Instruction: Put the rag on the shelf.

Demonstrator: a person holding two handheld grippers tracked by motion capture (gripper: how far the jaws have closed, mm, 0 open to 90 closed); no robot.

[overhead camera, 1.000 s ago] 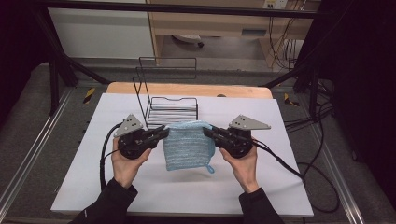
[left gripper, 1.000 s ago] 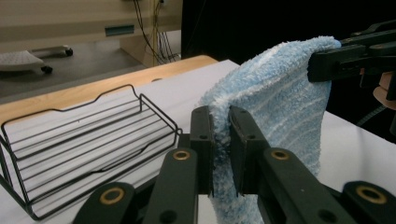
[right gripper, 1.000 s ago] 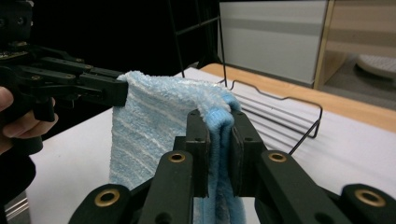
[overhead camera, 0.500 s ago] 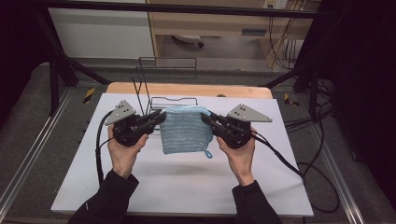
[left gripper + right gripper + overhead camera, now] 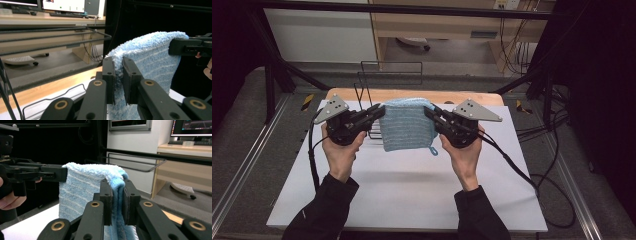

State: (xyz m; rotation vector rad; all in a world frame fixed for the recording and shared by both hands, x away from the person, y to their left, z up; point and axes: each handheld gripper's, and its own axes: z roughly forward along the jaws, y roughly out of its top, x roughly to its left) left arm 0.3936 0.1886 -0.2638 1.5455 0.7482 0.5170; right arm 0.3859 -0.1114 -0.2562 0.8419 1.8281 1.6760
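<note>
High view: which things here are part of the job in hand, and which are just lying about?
In the job:
- blue towel, folded, held up off the table
- left tongs, shut on its left top corner
- right tongs, shut on its right top corner
- black wire rack just behind the towel, probably

Lying about:
- white table sheet
- wooden board
- trailing cables

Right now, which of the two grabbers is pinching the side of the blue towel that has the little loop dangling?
The right gripper. It pinches the towel on the side where the loop hangs; the left gripper holds the opposite top corner.
</note>
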